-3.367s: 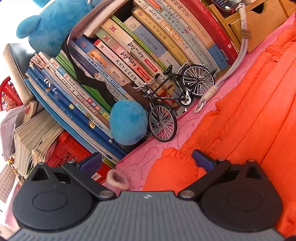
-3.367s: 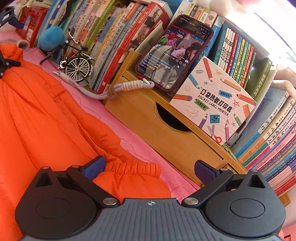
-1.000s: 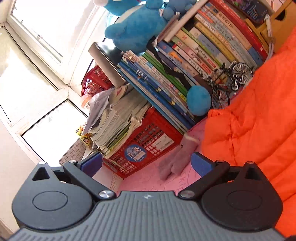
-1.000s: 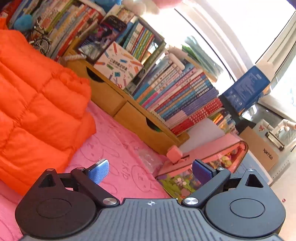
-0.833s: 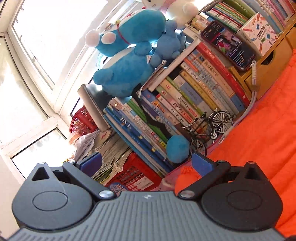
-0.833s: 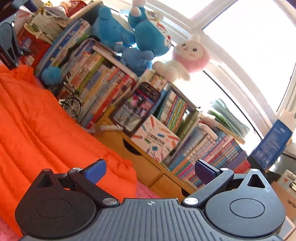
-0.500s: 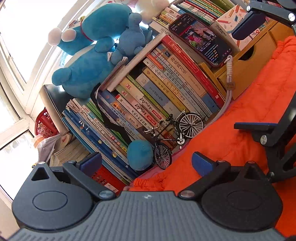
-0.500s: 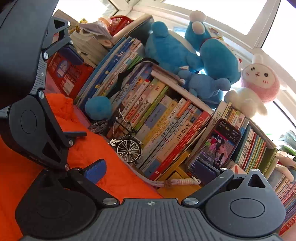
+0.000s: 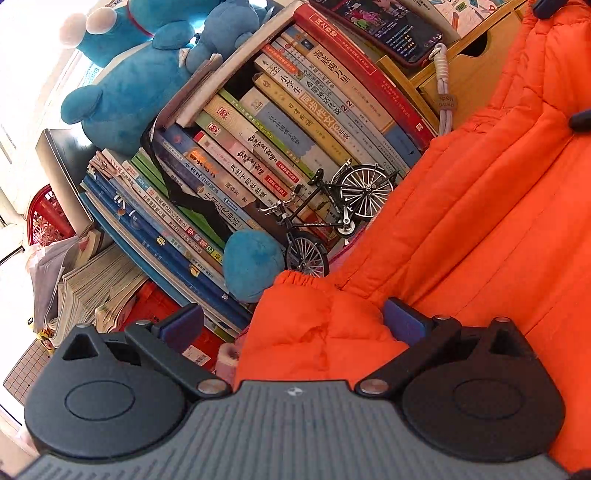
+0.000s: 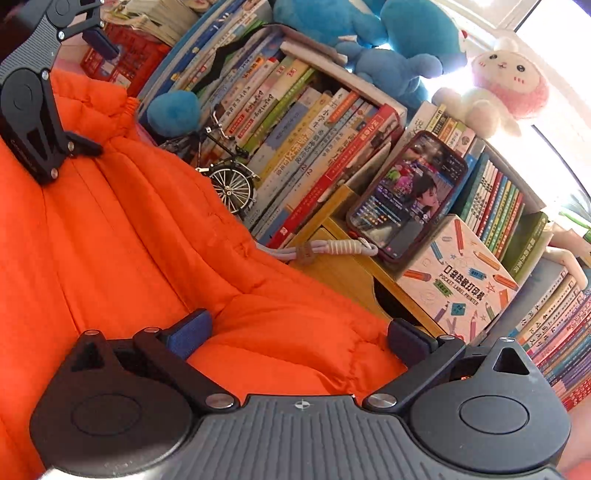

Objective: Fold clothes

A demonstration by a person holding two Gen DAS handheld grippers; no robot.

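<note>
Jacket (image 9: 480, 221) cuffs btwn both open claws.

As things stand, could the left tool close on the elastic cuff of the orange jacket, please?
Probably yes: the left tool is open, the orange jacket's cuff lies just ahead between its fingers, and nothing covers it.

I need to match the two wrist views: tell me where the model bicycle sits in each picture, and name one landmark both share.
Left wrist: model bicycle is centre frame, against the leaning books, just above the orange jacket.
Right wrist: model bicycle is upper centre-left, at the jacket's far edge.
Shared landmark: the phone propped on the wooden shelf.
</note>
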